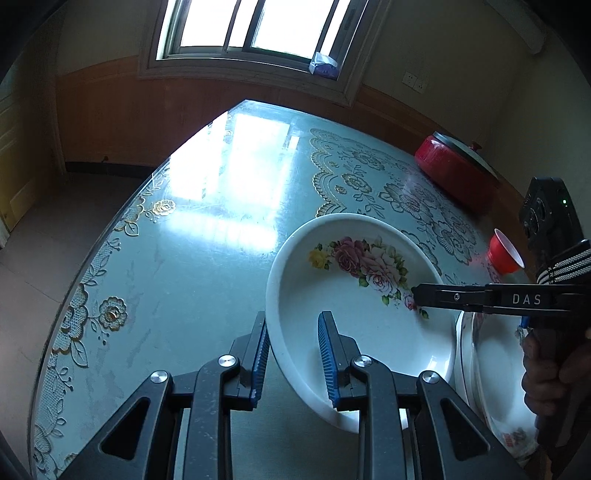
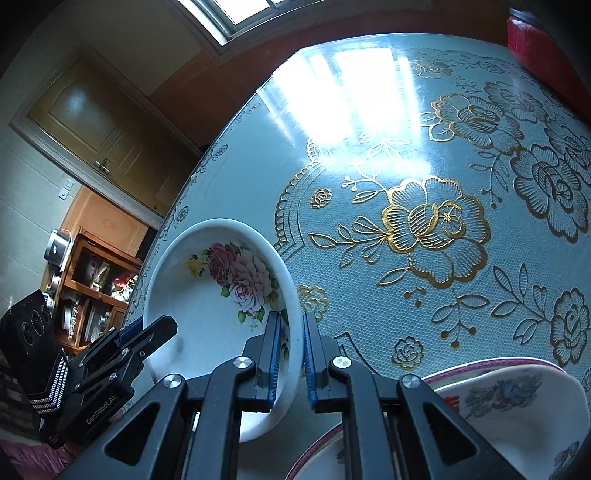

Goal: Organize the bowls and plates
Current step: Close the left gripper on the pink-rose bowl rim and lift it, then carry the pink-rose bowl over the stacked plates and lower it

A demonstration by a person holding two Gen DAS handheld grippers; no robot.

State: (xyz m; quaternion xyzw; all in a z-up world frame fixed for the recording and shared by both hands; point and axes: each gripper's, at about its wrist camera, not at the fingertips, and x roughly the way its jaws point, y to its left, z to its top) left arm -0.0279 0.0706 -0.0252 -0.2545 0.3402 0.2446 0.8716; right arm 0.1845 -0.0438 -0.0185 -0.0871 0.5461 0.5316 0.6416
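**Floral bowl pinched at two rim points above the bench**

The white bowl [image 1: 354,295] with the rose print is held tilted over the bench [image 1: 177,258], its open side turned toward the window [image 1: 251,26]. It is gripped from two sides. The left gripper [image 1: 293,350] is angled downward across the near-left edge of the bowl; one blue-padded finger [image 1: 258,358] is set outside the wall and the other inside, and the rim is clamped between them. The right gripper [image 2: 293,354] is likewise pitched downward, and its fingers [image 2: 275,354] are drawn nearly together on the opposite rim, one pad inside the bowl [image 2: 221,295] and one outside, with only the thin wall between them.

In the left wrist view the right gripper [image 1: 417,295] is seen reaching in level from the right, its tip laid over the rose print, with the person's hand [image 1: 546,373] wrapped round the handle below. In the right wrist view the left gripper [image 2: 147,332] enters from the lower left.

Just beside the bowl, to the right, a stack of dishes [image 2: 498,398] is resting on the bench (a pink-rimmed plate with a white dish on it). Farther back, a red cup [image 1: 504,254] and a red pot [image 1: 454,166] stand well apart from the bowl.
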